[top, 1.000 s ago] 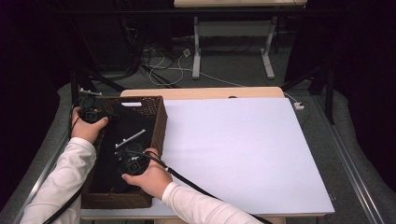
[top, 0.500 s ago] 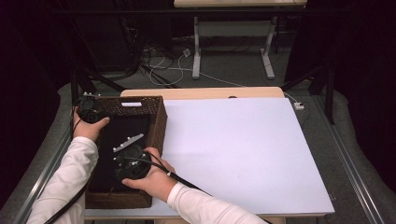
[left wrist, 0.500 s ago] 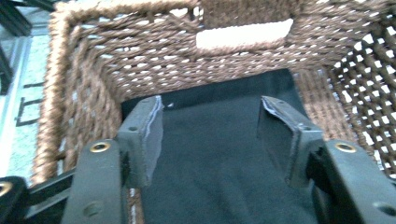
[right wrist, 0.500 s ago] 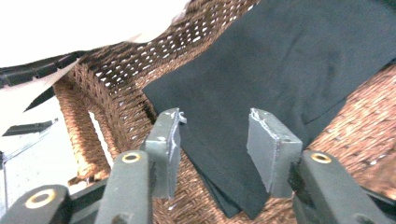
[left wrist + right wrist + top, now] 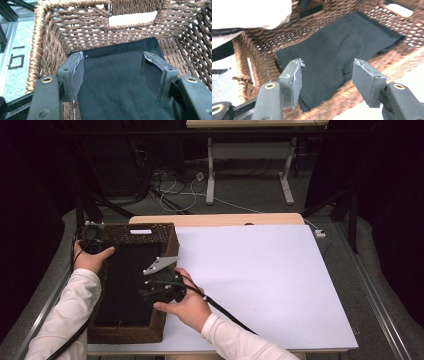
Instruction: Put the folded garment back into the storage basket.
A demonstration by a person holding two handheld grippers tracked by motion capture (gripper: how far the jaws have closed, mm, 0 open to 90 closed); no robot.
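Your brown woven wicker basket (image 5: 167,237), lined with flat black cloth (image 5: 125,285), sits at the left edge of the white-topped table (image 5: 270,285). Your left gripper (image 5: 112,72) and right gripper (image 5: 327,77) have just been opening; both stand spread, empty, above it. Grey floor, cables beyond.

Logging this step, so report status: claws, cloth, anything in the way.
Both claws, left and right, have just been opening, nothing between them. Black cloth lies flat in the basket. Nothing in the way.
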